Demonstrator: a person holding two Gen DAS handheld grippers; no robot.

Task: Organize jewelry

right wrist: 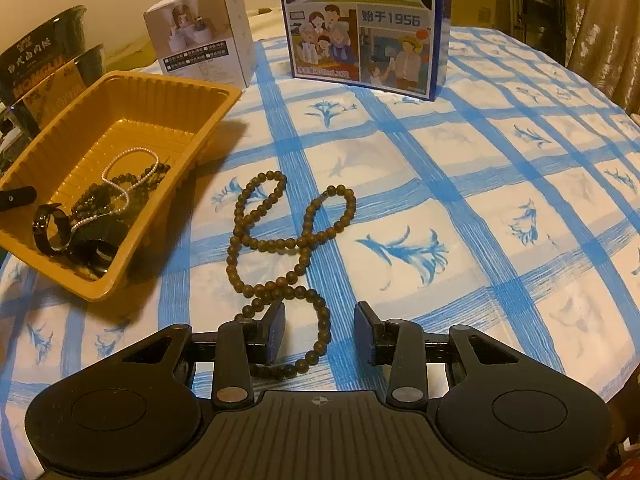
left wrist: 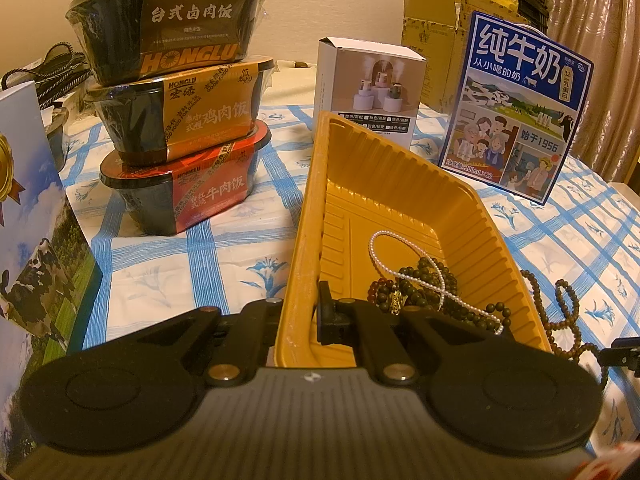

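Note:
My left gripper [left wrist: 301, 312] is shut on the near left wall of the yellow plastic tray [left wrist: 360, 168], one finger inside and one outside. The tray [right wrist: 160, 94] holds a pearl strand [left wrist: 370, 248], dark bead bracelets [left wrist: 424, 280], a small gold pendant and black bands [right wrist: 48, 224]. A long brown bead necklace [right wrist: 302, 242] lies looped on the blue-checked cloth to the right of the tray. My right gripper [right wrist: 320, 334] hangs low over its near end, open, with a stretch of beads between the fingers and no pad touching them. The same necklace [left wrist: 538, 298] shows beside the tray in the left wrist view.
Three stacked instant rice bowls [left wrist: 176, 120] stand left of the tray. A white box [left wrist: 368, 88] and a blue milk carton [left wrist: 516, 108] stand behind it. A printed bag [left wrist: 28, 220] is at the far left. Cardboard boxes and a curtain lie beyond the table.

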